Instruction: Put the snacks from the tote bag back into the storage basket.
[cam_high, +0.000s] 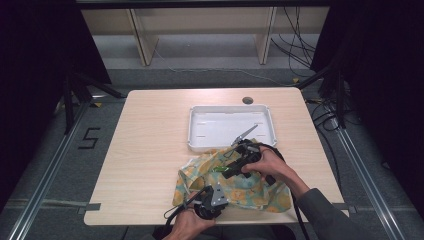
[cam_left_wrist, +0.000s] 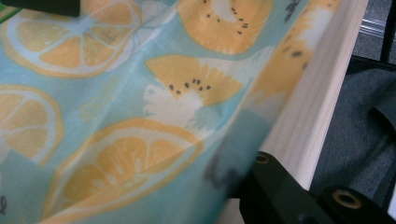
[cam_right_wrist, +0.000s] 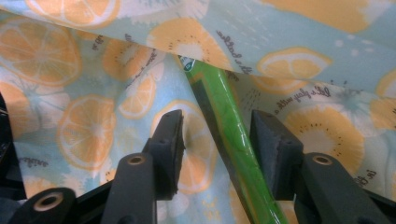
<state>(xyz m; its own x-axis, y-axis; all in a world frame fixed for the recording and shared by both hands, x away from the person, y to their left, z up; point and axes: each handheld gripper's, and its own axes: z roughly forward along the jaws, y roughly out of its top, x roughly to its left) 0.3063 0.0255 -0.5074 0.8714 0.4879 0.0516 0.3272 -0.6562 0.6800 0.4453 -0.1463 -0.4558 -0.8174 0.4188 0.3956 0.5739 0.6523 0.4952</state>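
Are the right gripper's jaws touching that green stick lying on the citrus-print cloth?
Apart. In the right gripper view, the green stick runs up between the right gripper jaws, with citrus-print cloth visible on each side of it inside both pads.

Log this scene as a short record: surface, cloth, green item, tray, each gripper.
surface: wooden table
cloth: citrus-print fabric, crumpled at the near edge
green item: green stick lying on the cloth, partly tucked under a fold
tray: white tray, behind the cloth
left gripper: shut on the cloth
right gripper: fingers straddle the stick, not pressing
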